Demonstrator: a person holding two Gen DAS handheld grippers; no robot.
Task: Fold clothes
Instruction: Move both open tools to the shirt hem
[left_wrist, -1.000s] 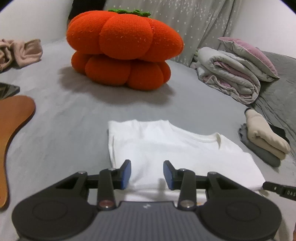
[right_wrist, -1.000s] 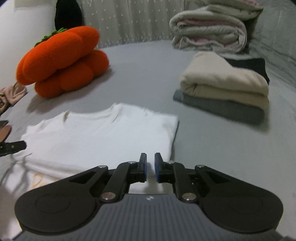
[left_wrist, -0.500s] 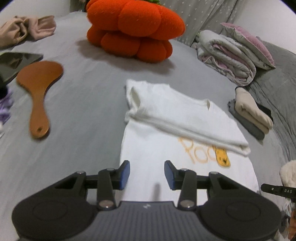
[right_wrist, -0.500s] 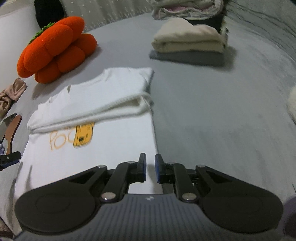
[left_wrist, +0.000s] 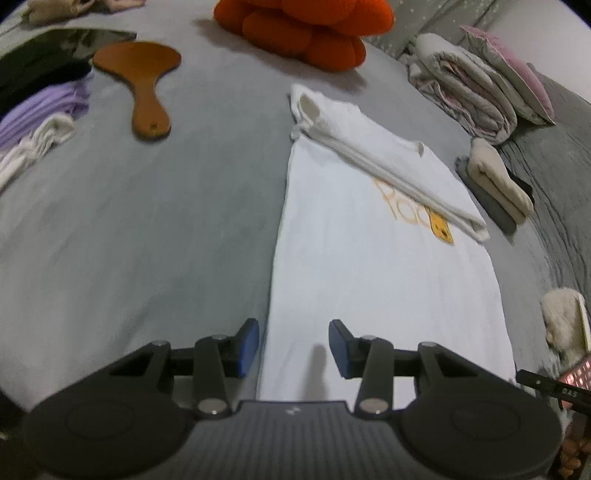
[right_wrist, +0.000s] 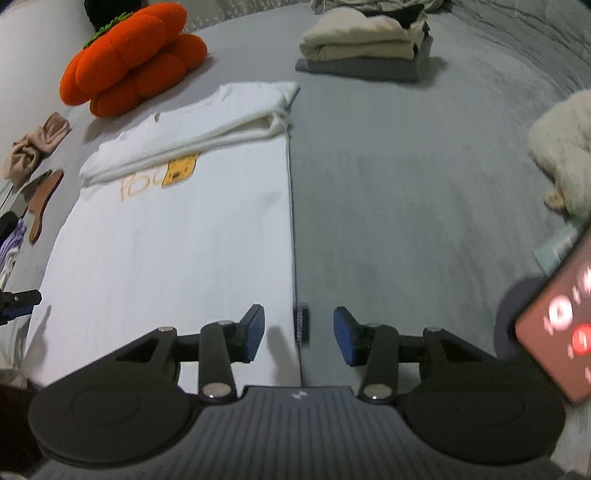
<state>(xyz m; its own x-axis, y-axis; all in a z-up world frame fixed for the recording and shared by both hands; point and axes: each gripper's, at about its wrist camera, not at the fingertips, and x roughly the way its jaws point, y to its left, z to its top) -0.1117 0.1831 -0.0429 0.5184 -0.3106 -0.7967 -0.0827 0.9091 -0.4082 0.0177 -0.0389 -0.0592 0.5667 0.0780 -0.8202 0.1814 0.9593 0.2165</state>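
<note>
The white T-shirt (left_wrist: 369, 280) lies flat on the bed (left_wrist: 147, 229), its collar end folded over on the far side, ahead of both tools. Soft, light and limp, it is best pinched at its near corners. Left hand-held gripper (left_wrist: 293, 347) and right hand-held gripper (right_wrist: 298, 334) straddle those side edges, jaws apart, empty.

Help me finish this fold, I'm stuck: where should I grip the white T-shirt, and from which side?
Probably take the white T-shirt by its two near hem corners, coming from the near edge. The top is already folded over, and each open claw, left claw and right claw, straddles a side edge by the hem.
</note>
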